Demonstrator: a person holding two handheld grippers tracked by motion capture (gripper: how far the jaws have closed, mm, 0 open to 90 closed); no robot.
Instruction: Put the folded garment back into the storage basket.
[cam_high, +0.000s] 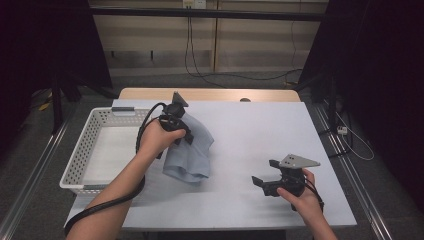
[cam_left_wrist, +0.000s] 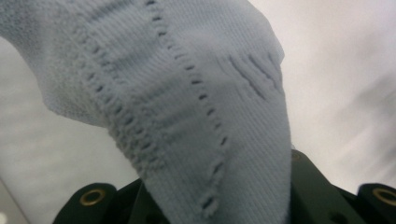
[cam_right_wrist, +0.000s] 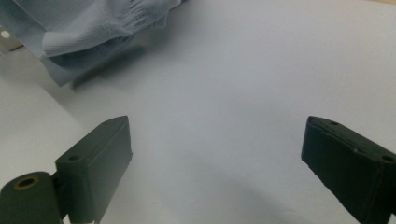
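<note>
A light blue knitted cloth hangs bunched from my left gripper, which is shut on its upper part just right of the basket. The cloth's lower folds rest on the white table. In the left gripper view the ribbed cloth rises from between the black jaws. Near the front right of the table, my right gripper stands open with nothing between its fingers. Its own view has the jaws wide apart around the gripper's middle over bare tabletop, with the cloth at the top left.
A white perforated basket sits at the table's left side, its inside bare. A wooden table edge runs along the back. Cables lie on the floor beyond, and metal rails flank the table.
</note>
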